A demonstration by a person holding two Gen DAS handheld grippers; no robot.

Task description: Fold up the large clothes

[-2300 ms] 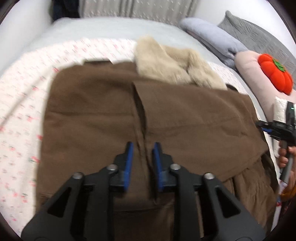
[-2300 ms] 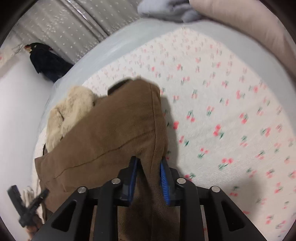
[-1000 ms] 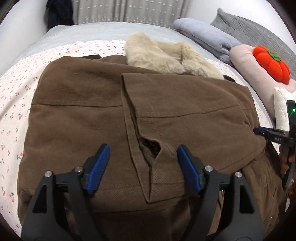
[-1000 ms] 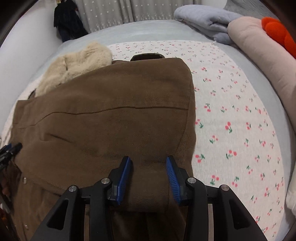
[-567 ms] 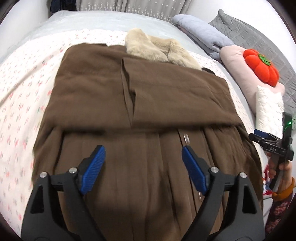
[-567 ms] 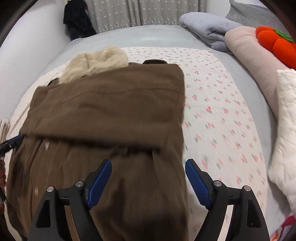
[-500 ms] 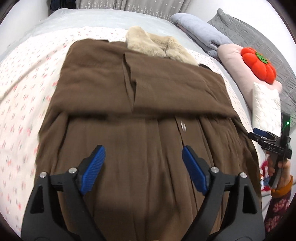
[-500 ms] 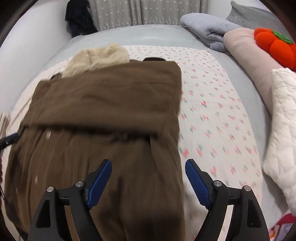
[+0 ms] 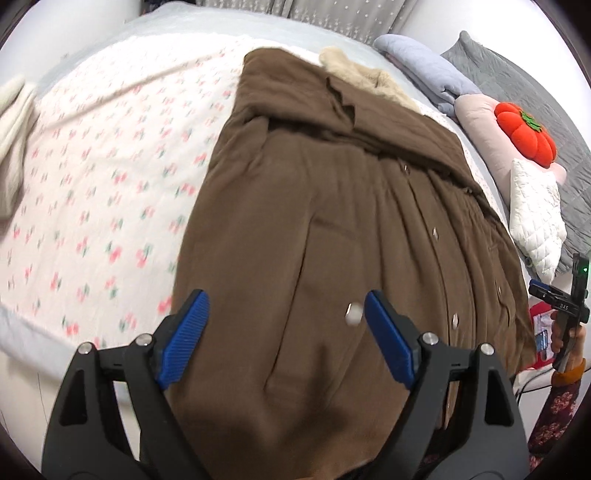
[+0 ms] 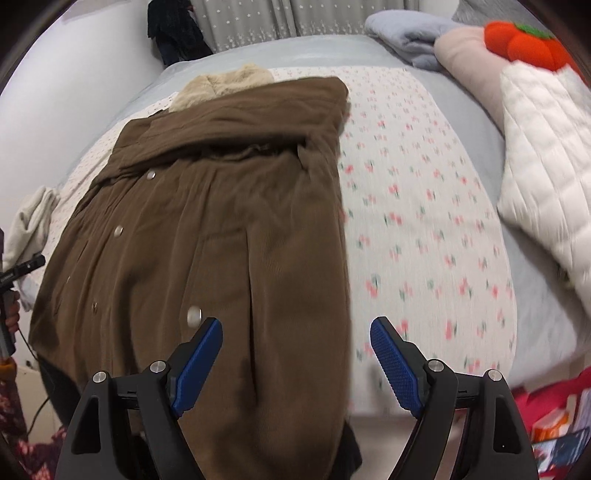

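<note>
A long brown coat (image 9: 332,221) with a beige fur collar (image 9: 362,72) lies on the bed, its sleeves folded across the chest and its snap-buttoned skirt hanging over the near edge. My left gripper (image 9: 284,310) hovers open above the lower left part of the coat, nothing between its blue pads. In the right wrist view the same coat (image 10: 207,221) fills the left half. My right gripper (image 10: 295,339) stands open over the coat's right hem edge, holding nothing. The right gripper (image 9: 561,302) also shows at the far right of the left wrist view.
The bed carries a cherry-print sheet (image 9: 103,177) over grey bedding. A white quilted garment (image 10: 546,177), a pink pillow with an orange pumpkin cushion (image 9: 524,129) and a grey-blue blanket (image 10: 406,26) lie at the right. A cream garment (image 9: 11,140) lies at the left.
Both grippers opened wide, let go of the folded sleeves and pulled back toward the near end of the coat. The skirt and its snap buttons have come into view.
</note>
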